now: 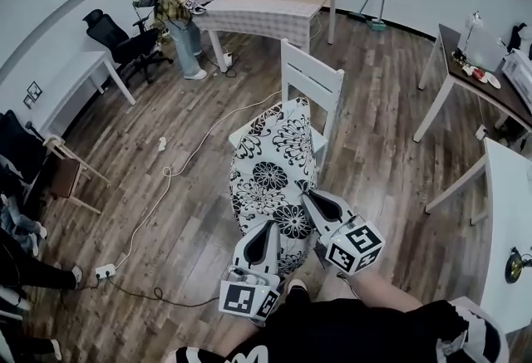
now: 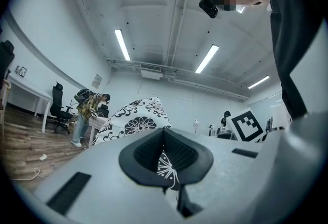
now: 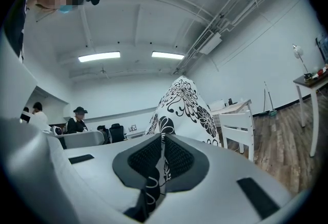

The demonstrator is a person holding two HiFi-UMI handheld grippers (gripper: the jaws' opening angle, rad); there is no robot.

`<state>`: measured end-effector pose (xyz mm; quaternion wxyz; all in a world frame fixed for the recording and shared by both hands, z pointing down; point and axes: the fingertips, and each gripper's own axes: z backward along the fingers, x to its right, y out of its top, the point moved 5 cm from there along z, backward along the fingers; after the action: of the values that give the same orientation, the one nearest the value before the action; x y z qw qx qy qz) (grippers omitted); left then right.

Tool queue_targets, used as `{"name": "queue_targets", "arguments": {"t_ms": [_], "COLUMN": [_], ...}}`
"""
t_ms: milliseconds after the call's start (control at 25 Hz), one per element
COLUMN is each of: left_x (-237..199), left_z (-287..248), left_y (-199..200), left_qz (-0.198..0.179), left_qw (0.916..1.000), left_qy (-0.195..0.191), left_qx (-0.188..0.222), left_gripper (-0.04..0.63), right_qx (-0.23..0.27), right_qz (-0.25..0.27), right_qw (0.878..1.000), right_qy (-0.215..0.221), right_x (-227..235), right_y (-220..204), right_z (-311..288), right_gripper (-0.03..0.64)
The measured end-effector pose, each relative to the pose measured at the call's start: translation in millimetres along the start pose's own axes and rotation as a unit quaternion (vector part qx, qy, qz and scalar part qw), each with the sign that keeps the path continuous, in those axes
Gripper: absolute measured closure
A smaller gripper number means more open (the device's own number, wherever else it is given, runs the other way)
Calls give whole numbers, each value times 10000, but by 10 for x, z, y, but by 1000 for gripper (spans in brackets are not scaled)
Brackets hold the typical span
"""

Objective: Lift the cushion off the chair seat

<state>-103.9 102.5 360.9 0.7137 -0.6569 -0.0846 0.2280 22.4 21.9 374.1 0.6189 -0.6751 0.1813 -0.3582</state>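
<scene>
A white cushion point(image 1: 271, 166) with black flowers hangs in the air between me and the white wooden chair point(image 1: 313, 80), its far end over the seat. My left gripper point(image 1: 268, 230) is shut on the cushion's near left edge, and my right gripper point(image 1: 309, 198) is shut on its near right edge. In the left gripper view the cushion's fabric point(image 2: 134, 121) rises past the pinched jaws point(image 2: 166, 159). From the right gripper view the cushion point(image 3: 184, 106) stands up like a peak beyond the jaws point(image 3: 160, 159), with the chair point(image 3: 236, 126) behind it.
A white cable point(image 1: 179, 166) and a power strip point(image 1: 105, 272) lie on the wood floor to the left. A person point(image 1: 177, 11) stands at a far table point(image 1: 266, 8). White desks point(image 1: 478, 95) stand at the right, an office chair point(image 1: 125, 41) at far left.
</scene>
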Motion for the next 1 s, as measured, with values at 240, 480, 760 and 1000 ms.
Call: {"name": "queue_targets", "arguments": {"t_ms": [240, 480, 760, 1000], "left_x": [379, 841, 1343, 1690], "left_z": [159, 420, 824, 1101], "left_y": [-85, -139, -260, -321], "left_qz": [14, 28, 79, 68], "left_qw": [10000, 9999, 9999, 9999], "left_qy": [-27, -43, 31, 141], "left_qx": [-83, -120, -104, -60], "left_gripper": [594, 594, 594, 594], "right_qx": [57, 63, 70, 81], "right_qz": [-84, -114, -71, -26], "right_qw": [9999, 9999, 9999, 9999], "right_qy": [-94, -103, -59, 76], "right_x": [16, -90, -262, -407], "right_y": [-7, -24, -73, -85], "right_z": [440, 970, 1564, 1975], "right_gripper": [583, 583, 583, 583]}}
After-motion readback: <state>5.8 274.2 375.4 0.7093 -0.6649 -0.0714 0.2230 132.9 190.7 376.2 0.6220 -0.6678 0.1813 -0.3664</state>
